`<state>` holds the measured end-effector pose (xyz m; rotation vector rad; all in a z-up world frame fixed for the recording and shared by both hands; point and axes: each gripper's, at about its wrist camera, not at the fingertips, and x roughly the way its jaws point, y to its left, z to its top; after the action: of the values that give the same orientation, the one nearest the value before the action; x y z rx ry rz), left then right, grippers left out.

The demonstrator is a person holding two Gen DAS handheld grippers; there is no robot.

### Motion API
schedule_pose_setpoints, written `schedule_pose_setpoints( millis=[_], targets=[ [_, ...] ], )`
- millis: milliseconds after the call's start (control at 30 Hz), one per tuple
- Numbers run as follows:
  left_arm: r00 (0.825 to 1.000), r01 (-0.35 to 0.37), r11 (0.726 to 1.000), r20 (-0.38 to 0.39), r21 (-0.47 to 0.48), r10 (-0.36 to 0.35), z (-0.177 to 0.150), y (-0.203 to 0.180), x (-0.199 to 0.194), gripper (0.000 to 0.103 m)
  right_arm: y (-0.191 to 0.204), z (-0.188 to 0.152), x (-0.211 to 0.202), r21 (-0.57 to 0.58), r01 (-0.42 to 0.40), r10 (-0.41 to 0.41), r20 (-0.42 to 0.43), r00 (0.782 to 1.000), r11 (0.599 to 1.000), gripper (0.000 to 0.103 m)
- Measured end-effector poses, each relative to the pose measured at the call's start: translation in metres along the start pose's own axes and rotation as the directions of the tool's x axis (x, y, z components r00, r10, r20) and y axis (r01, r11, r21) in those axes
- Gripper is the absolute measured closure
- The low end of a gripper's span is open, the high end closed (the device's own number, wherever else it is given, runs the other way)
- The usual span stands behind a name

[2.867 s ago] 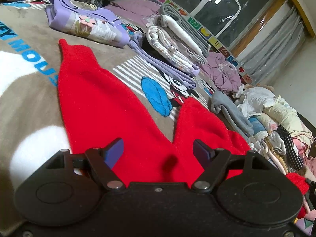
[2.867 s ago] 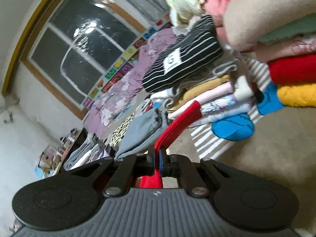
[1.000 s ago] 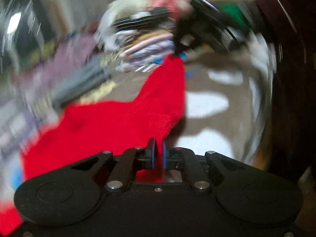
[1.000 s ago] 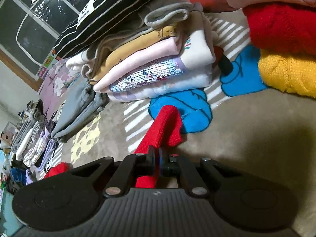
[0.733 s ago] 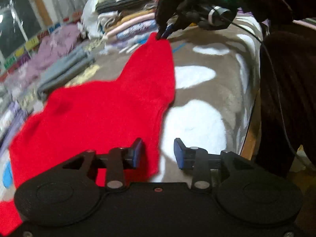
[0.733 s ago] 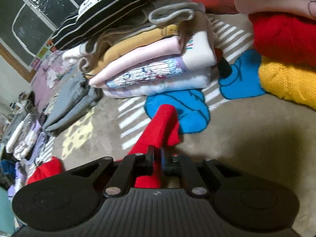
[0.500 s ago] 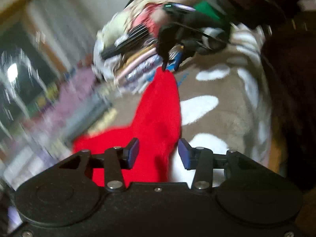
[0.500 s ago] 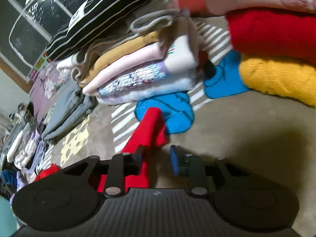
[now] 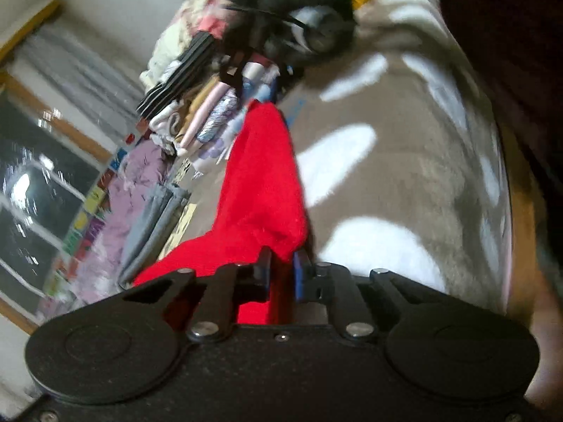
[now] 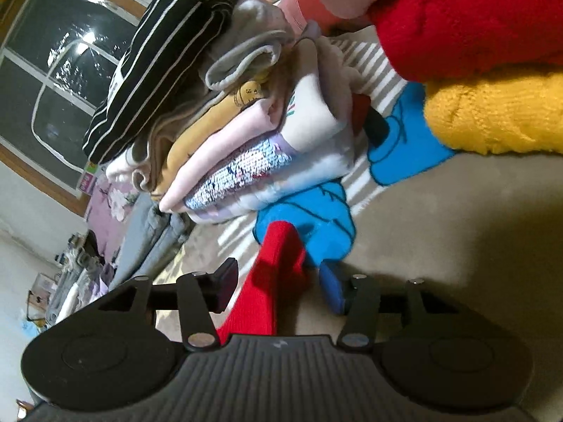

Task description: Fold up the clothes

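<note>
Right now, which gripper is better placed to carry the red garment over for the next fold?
Left. The left gripper is already shut on the red garment at its near edge. The right gripper is open around the far tip, gripping nothing, so it would need to close first.

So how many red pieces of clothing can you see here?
2: a red garment lying between the right claw's open fingers, and a folded red sweater on a yellow one at upper right. More may be hidden.

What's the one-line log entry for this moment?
left gripper: shut on red garment | right gripper: open, sleeve end between jaws | garment on blanket
</note>
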<state>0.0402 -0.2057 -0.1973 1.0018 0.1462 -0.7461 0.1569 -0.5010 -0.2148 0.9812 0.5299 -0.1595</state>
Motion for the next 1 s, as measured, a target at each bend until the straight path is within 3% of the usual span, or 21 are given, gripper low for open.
schedule_pose_setpoints(
  millis=[67, 133, 233, 333, 367, 433, 533, 800, 867, 900, 1000],
  targets=[
    [1.0, 0.02, 0.999, 0.008, -0.044, -0.019, 0.001, 0.007, 0.002, 0.093, 0.001, 0.0, 0.004, -0.006, -0.035, 0.035, -0.005, 0.999, 0.999, 0.064],
    [1.0, 0.025, 0.997, 0.013, -0.073, -0.024, 0.001, 0.01, 0.006, 0.093, 0.007, -0.001, 0.003, -0.025, -0.065, 0.066, 0.006, 0.998, 0.998, 0.086],
    [0.999, 0.027, 0.994, 0.02, -0.103, -0.025, 0.003, 0.01, 0.009, 0.093, 0.018, 0.001, -0.003, -0.059, -0.136, 0.138, 0.036, 0.99, 0.989, 0.089],
    [0.999, 0.044, 0.996, 0.017, -0.08, -0.043, 0.001, 0.003, 0.006, 0.093, 0.029, 0.007, -0.025, -0.137, -0.217, 0.236, 0.139, 0.962, 0.966, 0.094],
    [0.999, 0.045, 0.996, 0.016, -0.075, -0.044, 0.0, 0.001, 0.005, 0.093, 0.02, 0.008, -0.025, -0.1, -0.171, 0.184, 0.137, 0.973, 0.98, 0.091],
    [0.999, 0.046, 0.996, 0.016, -0.083, -0.045, -0.001, 0.001, 0.003, 0.093, -0.001, 0.01, -0.023, 0.0, -0.05, 0.05, 0.108, 0.993, 0.999, 0.072],
    [0.999, 0.047, 0.994, 0.015, -0.1, -0.046, -0.002, 0.001, 0.003, 0.093, -0.009, 0.003, -0.03, 0.012, -0.067, 0.065, 0.121, 0.991, 0.998, 0.051],
    [0.999, 0.041, 0.995, 0.008, -0.093, -0.041, -0.004, -0.002, 0.004, 0.093, 0.016, -0.008, 0.008, -0.065, -0.029, 0.029, -0.002, 1.0, 0.997, 0.049],
    [0.999, 0.048, 0.994, 0.01, -0.101, -0.048, -0.005, -0.001, 0.003, 0.093, 0.023, -0.013, 0.015, -0.127, -0.025, 0.023, -0.018, 1.0, 0.992, 0.073],
    [0.999, 0.052, 0.993, 0.011, -0.105, -0.051, -0.006, 0.0, 0.003, 0.093, 0.027, -0.016, 0.01, -0.138, -0.062, 0.062, -0.001, 0.998, 0.989, 0.096],
    [0.998, 0.057, 0.992, 0.013, -0.11, -0.056, -0.006, 0.0, 0.002, 0.093, 0.036, -0.024, -0.01, -0.176, -0.189, 0.204, 0.071, 0.976, 0.966, 0.097]
  ],
)
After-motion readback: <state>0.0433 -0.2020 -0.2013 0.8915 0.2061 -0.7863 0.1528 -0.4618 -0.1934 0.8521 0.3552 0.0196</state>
